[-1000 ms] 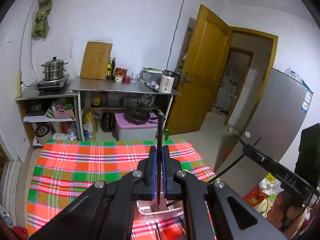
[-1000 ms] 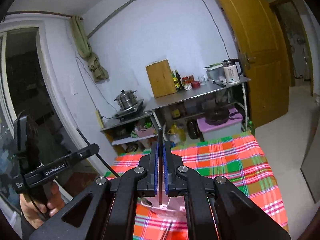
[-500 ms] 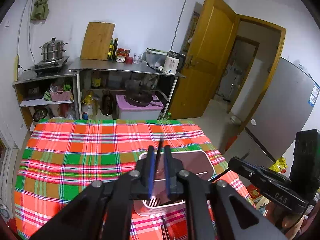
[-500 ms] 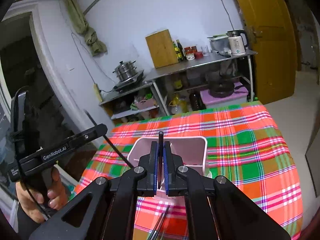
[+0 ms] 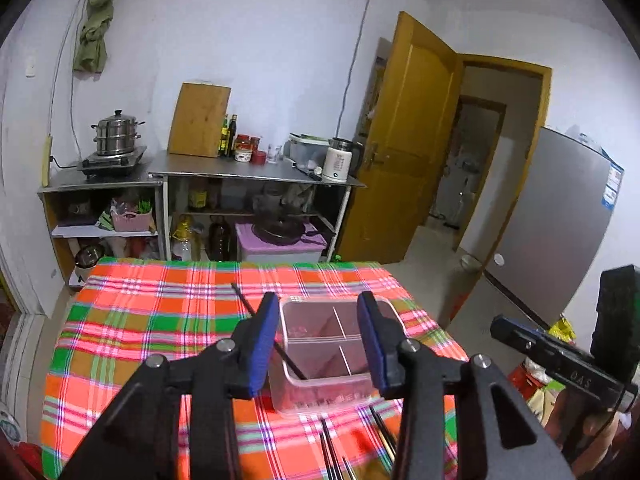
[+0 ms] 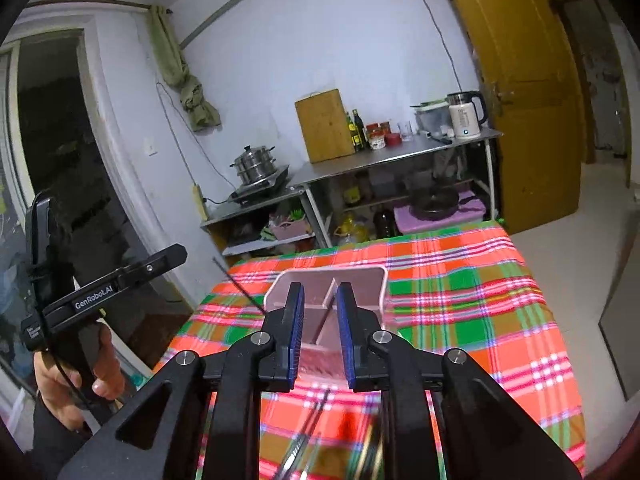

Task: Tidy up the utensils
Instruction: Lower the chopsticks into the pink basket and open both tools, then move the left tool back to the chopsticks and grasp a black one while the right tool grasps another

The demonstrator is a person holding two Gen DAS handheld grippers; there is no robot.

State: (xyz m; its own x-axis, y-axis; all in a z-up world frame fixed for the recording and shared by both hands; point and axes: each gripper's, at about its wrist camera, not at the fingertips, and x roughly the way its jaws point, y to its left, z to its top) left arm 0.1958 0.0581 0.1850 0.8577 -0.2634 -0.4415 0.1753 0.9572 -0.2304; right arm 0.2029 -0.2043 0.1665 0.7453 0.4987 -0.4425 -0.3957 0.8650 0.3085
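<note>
A pink plastic utensil holder [image 5: 325, 360] with inner dividers stands on the plaid tablecloth [image 5: 160, 320]. A thin black chopstick [image 5: 244, 304] leans in its left compartment, tip pointing up and left. My left gripper [image 5: 318, 340] is open and empty, its jaws straddling the holder from the near side. My right gripper [image 6: 320, 332] is open and empty, just in front of the holder [image 6: 360, 284]; the chopstick [image 6: 236, 284] shows at its left. Several chopsticks [image 5: 332, 452] lie on the cloth in front of the holder, also in the right wrist view [image 6: 308, 428].
A steel counter [image 5: 248, 170] with a kettle [image 5: 338, 160], bottles and a cutting board stands behind the table. A steamer pot [image 5: 116, 134] sits on a shelf at left. A wooden door [image 5: 404, 140] and a grey fridge [image 5: 560, 220] are at right.
Both grippers held a black chopstick upright, moved to the holder and opened. The left chopstick now leans in the holder; the right gripper's chopstick is out of its jaws.
</note>
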